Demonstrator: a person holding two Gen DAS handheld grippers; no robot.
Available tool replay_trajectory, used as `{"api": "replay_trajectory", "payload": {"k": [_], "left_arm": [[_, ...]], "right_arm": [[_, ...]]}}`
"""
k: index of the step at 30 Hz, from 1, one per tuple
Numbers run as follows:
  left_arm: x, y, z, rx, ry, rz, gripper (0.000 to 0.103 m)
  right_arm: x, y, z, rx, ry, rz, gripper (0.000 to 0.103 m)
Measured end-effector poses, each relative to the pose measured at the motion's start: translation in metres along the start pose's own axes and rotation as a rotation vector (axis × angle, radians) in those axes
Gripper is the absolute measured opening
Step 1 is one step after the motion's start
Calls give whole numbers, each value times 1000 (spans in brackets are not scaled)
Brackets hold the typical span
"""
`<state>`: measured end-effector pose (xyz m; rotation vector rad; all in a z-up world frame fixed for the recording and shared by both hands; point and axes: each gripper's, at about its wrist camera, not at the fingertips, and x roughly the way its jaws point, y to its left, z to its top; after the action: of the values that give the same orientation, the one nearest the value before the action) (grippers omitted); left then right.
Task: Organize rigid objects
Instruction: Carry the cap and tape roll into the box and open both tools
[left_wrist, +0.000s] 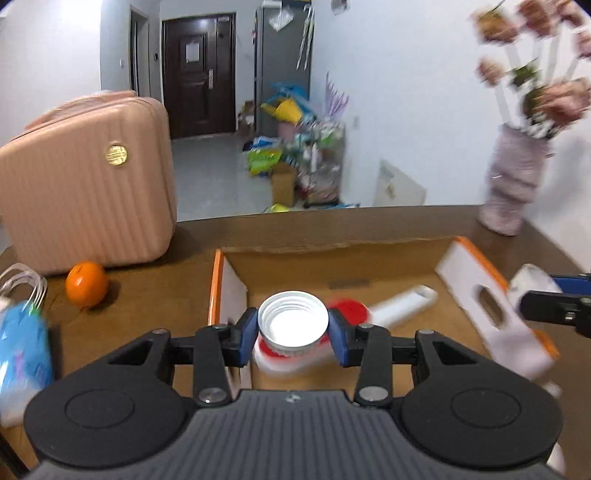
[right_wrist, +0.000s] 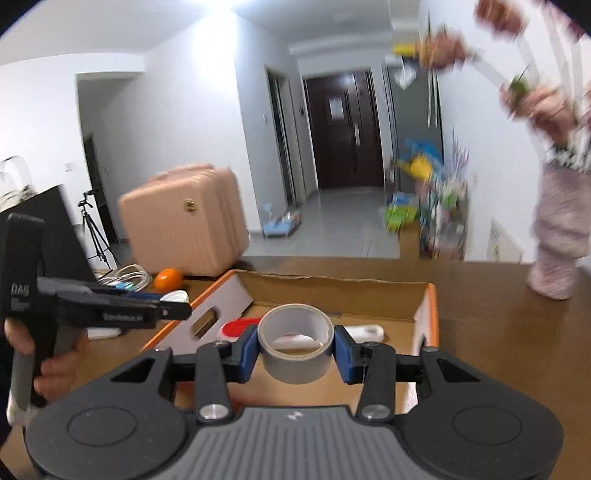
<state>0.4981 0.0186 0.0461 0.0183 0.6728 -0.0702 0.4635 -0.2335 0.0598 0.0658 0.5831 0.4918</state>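
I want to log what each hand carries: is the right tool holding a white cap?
No, the right tool grips a grey roll of tape above the cardboard box.

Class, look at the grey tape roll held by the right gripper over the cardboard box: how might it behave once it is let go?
The tape roll looks stiff: the right gripper clamps its sides without visibly squashing it. Being round, it might roll if it lands on edge. Its hollow core suggests it is fairly light.

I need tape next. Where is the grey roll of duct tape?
In the right wrist view, the grey roll of duct tape sits clamped between the right gripper's blue fingers, above the open cardboard box.
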Motion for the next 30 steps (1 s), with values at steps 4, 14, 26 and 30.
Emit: {"api": "replay_trajectory", "payload": {"k": [4, 14, 26, 30], "left_arm": [[70, 11, 29, -43, 107, 13, 41], [129, 18, 36, -21, 181, 53, 61], [-1, 22, 35, 18, 19, 75, 81], [-73, 20, -1, 41, -64, 69, 84]], "right_arm": [[98, -23, 32, 58, 142, -12, 42], [206, -17, 43, 52, 266, -70, 56], [86, -12, 76, 0, 119, -81, 68], [6, -7, 63, -27, 25, -87, 81]]}}
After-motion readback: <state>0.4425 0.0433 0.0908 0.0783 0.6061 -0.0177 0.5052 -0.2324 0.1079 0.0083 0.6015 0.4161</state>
